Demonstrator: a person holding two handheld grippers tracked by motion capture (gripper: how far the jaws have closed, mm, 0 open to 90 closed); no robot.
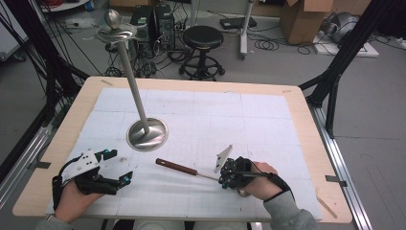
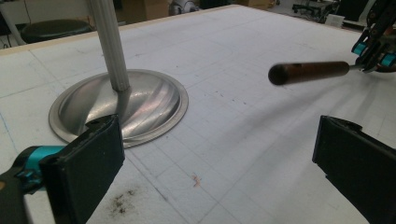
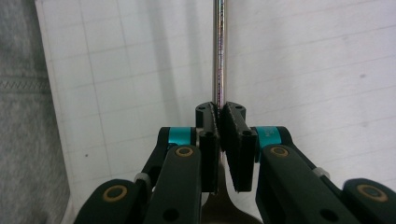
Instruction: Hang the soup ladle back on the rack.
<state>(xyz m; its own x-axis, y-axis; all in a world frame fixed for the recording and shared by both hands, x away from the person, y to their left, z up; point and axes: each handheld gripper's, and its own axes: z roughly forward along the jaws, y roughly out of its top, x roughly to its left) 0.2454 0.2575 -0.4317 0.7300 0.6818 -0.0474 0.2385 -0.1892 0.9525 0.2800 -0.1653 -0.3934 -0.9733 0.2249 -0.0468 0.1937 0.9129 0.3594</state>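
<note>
The jaws of the right gripper [image 3: 219,121] are being pressed together on the thin metal shank of a wooden-handled utensil [image 1: 176,167], probably a spoon, since a rounded metal part is showing just below the pads in the right gripper view. The utensil is being held close above the white mat [image 1: 268,124] near the front edge of the tabletop [image 1: 306,110], its dark handle [image 2: 308,72] pointing toward the left gripper [image 1: 117,167]; its faint shadow on the mat in the left gripper view suggests that it is already off the surface, though the height cannot be told.

The jaws of the left gripper are being kept wide apart with nothing between them, near the front left corner of the tabletop, and they are aimed toward the handle.

Farther out, a metal stand [image 1: 147,133] with a round domed base, a slim pole and a small dish topped by a ball is being left untouched toward the middle of the mat.

The pick-up is judged done. What is left appears to be a handover to the left gripper or a placing at the stand; which of the two cannot be told.
</note>
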